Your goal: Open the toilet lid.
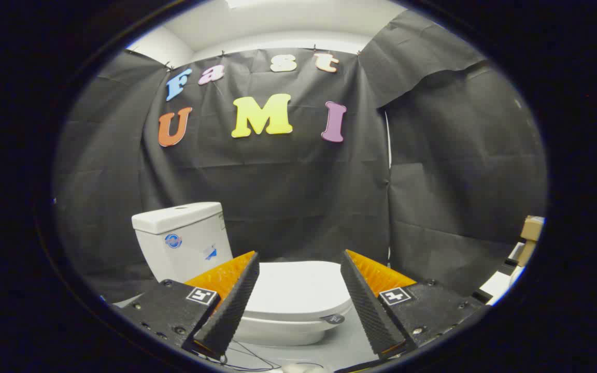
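The gripper [298,280] sits low in the frame with its fingers [231,305] spread wide and nothing between them but open air; neither finger touches anything. Framed in that gap, in the lower centre of the picture, lies the toilet lid [293,287], shut flat on the bowl [283,329] and seen from the front and a little above.

The lid looks like smooth, glossy moulded plastic: probably stiff, fairly light, and slippery under a pinch. It should swing on a hinge at its back edge, near the tank [182,238], so the place to take hold is most likely the front lip, the rounded rim nearest the fingers, where lid and bowl meet in a thin seam. One finger slipped under that lip, or a narrow pinch across it, would give the best leverage; a grip nearer the hinge would have to work much harder. A small dark tag [333,318] sits on the rim toward the lower right.

For room, the tank stands behind the lid toward the centre left, and will likely stop the lid when upright. The black cloth wall [303,207] hangs beyond. The space above the lid looks free for an upward arc. Cardboard boxes [530,235] sit at the far right, well apart. Thin cables [249,357] trail on the floor [340,347] below the bowl, near the fingers.
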`<state>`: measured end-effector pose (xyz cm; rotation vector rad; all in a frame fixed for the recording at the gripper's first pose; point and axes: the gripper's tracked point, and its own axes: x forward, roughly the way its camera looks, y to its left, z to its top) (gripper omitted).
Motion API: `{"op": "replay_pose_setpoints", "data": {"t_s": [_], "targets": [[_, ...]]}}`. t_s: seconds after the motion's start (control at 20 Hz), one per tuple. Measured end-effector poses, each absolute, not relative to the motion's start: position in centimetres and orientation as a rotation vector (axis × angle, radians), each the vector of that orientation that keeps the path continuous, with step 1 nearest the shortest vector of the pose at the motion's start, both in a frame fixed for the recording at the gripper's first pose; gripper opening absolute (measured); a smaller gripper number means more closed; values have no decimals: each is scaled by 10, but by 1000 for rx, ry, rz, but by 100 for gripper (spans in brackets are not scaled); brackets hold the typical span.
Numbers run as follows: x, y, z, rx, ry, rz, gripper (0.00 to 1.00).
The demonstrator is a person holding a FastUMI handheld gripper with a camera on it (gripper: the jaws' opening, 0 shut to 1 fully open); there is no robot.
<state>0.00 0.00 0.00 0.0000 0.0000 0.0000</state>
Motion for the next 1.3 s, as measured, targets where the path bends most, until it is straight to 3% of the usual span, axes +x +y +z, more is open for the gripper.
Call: {"op": "replay_pose_setpoints", "data": {"t_s": [0.85,1.3], "targets": [[4,1,-3,-8,9,2,99],[52,-42,-31,-20,88,-29,99]]}}
